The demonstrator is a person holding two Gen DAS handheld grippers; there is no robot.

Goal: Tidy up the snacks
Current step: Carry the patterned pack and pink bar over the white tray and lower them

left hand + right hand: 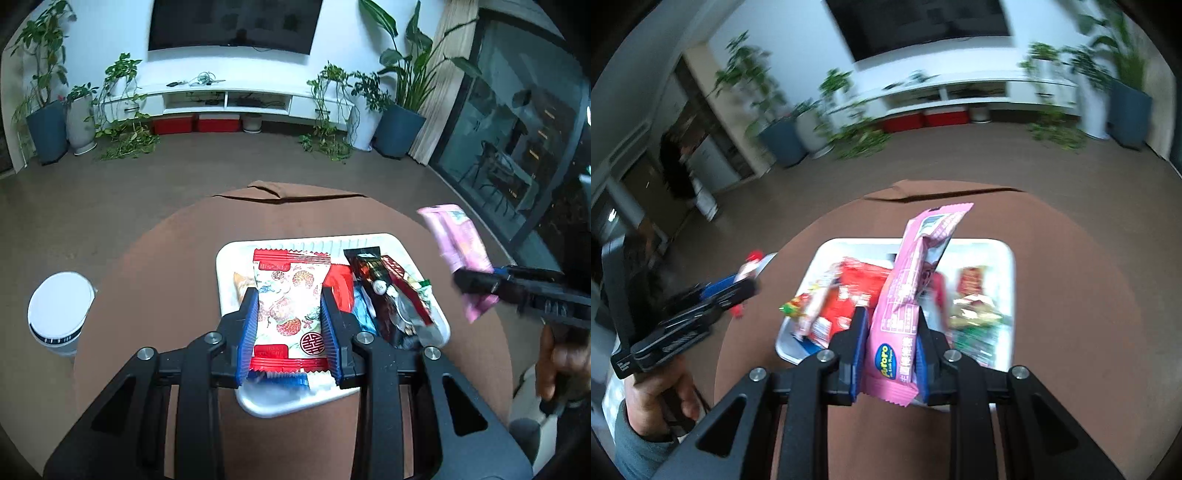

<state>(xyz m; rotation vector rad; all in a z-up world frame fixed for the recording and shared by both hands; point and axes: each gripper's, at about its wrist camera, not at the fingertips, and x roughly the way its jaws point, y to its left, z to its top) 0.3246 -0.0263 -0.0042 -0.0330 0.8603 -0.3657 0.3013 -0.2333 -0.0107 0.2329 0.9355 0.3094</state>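
A white tray [373, 242] on a round brown table holds several snack packets. My left gripper [290, 295] is shut on a red-and-white floral packet [290, 295] and holds it over the tray's middle. My right gripper [892, 321] is shut on a long pink packet [908, 291] and holds it above the tray [1004, 266]. In the left wrist view the pink packet [458, 247] and the right gripper [476, 282] hang to the right of the tray. In the right wrist view the left gripper [742, 288] with its packet [753, 264] sits left of the tray.
A dark packet [391, 291] and a red one [341, 284] lie in the tray. A white round bin [59, 310] stands on the floor left of the table [159, 280]. Potted plants and a white TV bench line the far wall.
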